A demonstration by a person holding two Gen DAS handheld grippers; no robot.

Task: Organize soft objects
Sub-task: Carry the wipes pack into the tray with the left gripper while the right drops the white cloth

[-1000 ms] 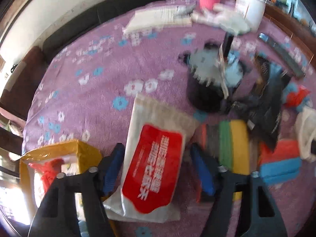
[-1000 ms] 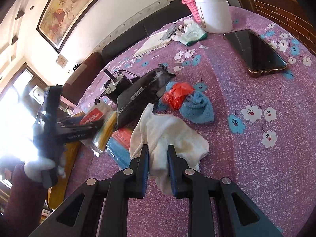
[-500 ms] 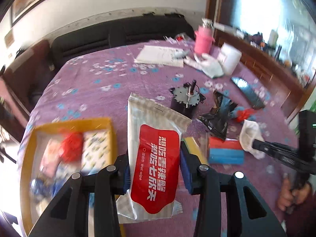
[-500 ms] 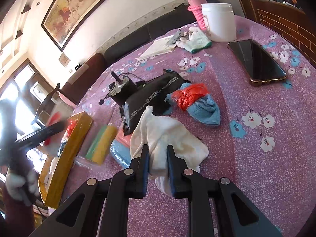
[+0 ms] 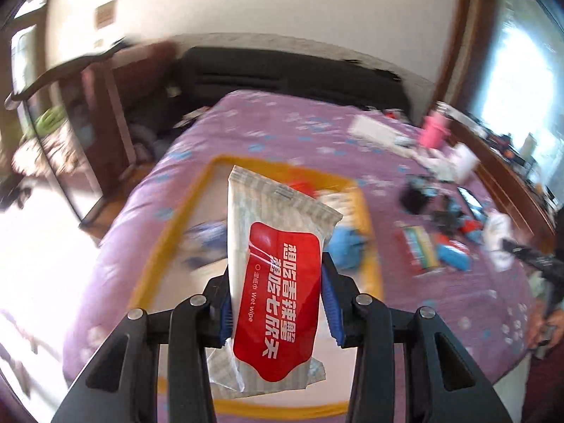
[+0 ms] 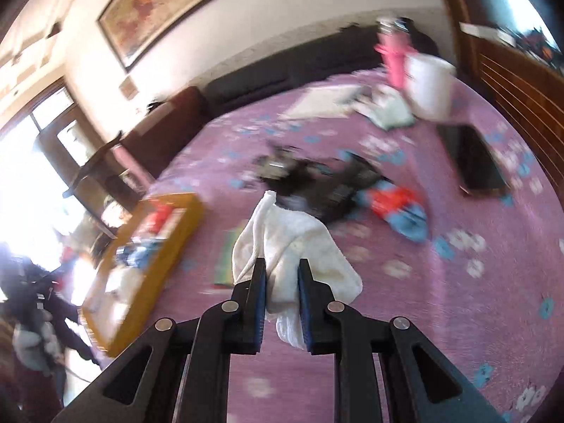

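My left gripper (image 5: 278, 292) is shut on a wet-wipe pack (image 5: 278, 275), white with a red label, held in the air above the yellow tray (image 5: 169, 225). The tray holds a blue cloth (image 5: 347, 246) and other blurred soft items. My right gripper (image 6: 281, 292) is shut on a white cloth (image 6: 282, 236), lifted off the purple flowered tablecloth (image 6: 440, 282). In the right wrist view the yellow tray (image 6: 183, 218) lies to the left, and a red and blue cloth bundle (image 6: 398, 208) lies behind the white cloth. The left gripper's body (image 6: 38, 296) shows at the far left.
A black pouch and a dark motor part (image 6: 310, 179) lie mid-table. A phone (image 6: 472, 158), a white tub (image 6: 430, 88), a pink bottle (image 6: 394, 56) and a glove (image 6: 391, 112) stand at the back right. Coloured sponges (image 5: 423, 246) lie right of the tray. The right gripper's body (image 5: 535, 257) shows at the right.
My left gripper closed on the wet-wipe pack, lifted it and carried it left over the yellow tray. My right gripper raised the white cloth off the table.
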